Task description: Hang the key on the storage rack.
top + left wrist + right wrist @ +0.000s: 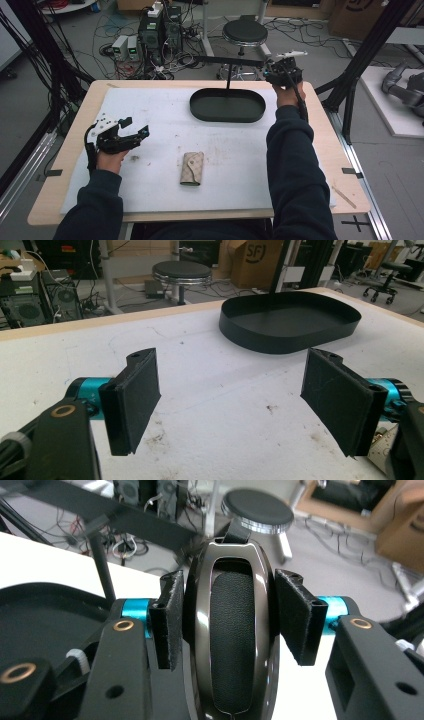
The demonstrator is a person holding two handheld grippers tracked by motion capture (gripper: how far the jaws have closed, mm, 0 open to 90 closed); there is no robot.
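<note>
Right gripper [227, 625], raised beyond the table's far right corner just beside the black oval tray [200, 107], pinches a dark glossy key-fob-like object [230, 630] between its jaws; judged step: carrying it, with lowering into the tray likely next; left gripper [235, 405] hovers with jaws spread; patterned key pouch [192, 168] lies mid-mat; the object's lower end is cut off, its identity uncertain.

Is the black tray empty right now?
Empty: the black tray shows bare floor in the high view and the left gripper view.
</note>
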